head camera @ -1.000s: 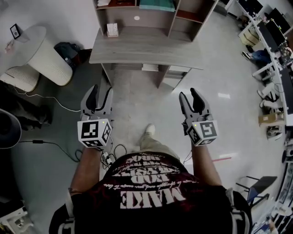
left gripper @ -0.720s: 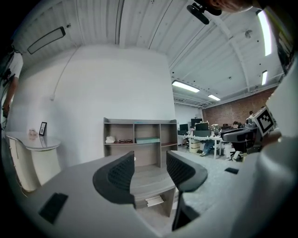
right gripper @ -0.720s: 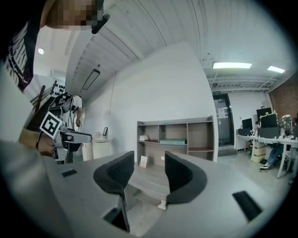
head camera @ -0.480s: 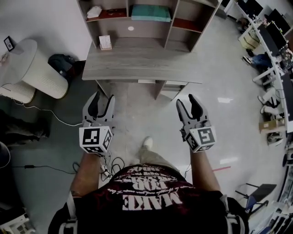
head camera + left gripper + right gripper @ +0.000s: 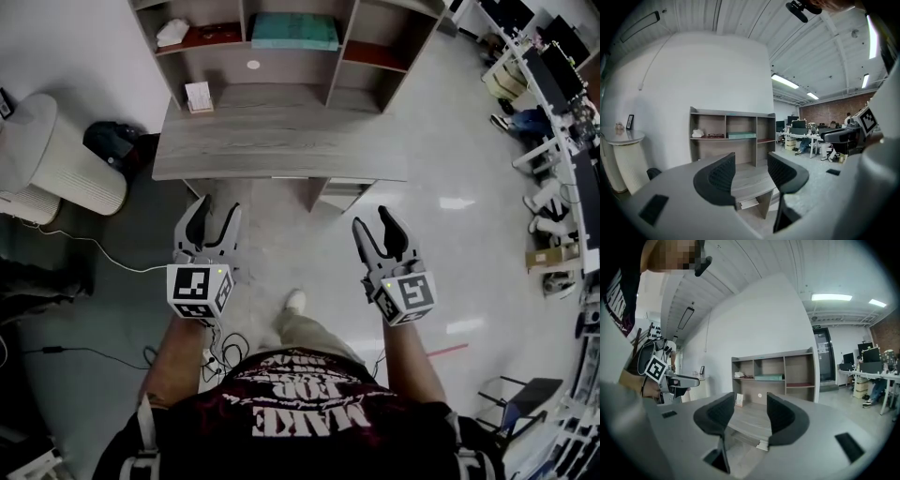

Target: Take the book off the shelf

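Hardly begun (judged from the distance alone). Nothing grasped so far, nothing lifted. Lying flat above the far side of the desk (image 5: 281, 141), in the middle compartment of the shelf (image 5: 335, 52): the teal book (image 5: 294, 30), untouched. Held well short of the desk's near edge, over the floor: the left gripper (image 5: 214, 216) and the right gripper (image 5: 373, 225), side by side, both pointing toward the desk. Left fingers (image 5: 719, 176) released and wide, with only air between; right fingers (image 5: 717, 416) released too and opening at this moment, also around nothing. Left to do, probably: to step up to the desk, to reach over it to the book, to close on it, to draw it out of the shelf and away.
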`<state>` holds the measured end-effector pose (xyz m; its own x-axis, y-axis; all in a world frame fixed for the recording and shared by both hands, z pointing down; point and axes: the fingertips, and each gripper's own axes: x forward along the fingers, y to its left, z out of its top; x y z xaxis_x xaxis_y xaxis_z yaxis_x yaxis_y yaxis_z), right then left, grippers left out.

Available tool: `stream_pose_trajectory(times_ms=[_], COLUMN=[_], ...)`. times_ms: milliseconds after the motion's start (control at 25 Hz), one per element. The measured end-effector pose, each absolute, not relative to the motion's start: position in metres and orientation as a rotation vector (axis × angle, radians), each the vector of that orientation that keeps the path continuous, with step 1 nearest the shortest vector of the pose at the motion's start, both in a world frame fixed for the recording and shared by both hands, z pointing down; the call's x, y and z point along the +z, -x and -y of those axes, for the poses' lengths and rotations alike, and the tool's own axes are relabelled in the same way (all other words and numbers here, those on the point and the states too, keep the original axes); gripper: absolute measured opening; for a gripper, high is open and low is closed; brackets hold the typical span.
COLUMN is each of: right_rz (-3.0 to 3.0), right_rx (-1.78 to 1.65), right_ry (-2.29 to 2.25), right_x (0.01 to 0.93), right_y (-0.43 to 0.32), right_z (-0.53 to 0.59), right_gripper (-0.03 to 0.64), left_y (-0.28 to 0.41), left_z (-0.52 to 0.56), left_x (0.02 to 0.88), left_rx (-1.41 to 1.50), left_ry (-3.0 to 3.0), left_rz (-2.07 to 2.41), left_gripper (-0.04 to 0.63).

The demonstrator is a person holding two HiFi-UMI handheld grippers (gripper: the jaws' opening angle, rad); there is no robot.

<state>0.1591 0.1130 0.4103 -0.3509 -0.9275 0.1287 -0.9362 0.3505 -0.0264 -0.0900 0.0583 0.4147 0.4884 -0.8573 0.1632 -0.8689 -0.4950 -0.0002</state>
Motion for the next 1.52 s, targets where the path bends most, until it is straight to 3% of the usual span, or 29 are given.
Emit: stream_pose_trajectory(times_ms=[800,1520], right_rz=[2.595,2.617], right_rx=[0.176,0.215], right_ry=[-1.619,-1.657], right_x=[0.389,0.394], right_y=[-0.197,-0.208], right_z=[-0.026,-0.019], right_gripper=[0.216,0.216], left_y=[0.066,0.07], left_z=[0.018,0.009], left_x=[0.371,0.378], left_rx=[0.146,0.204], left_ry=[-2.589,-2.578], left_rz=[1.655,1.683], left_gripper=[0.206,0.206])
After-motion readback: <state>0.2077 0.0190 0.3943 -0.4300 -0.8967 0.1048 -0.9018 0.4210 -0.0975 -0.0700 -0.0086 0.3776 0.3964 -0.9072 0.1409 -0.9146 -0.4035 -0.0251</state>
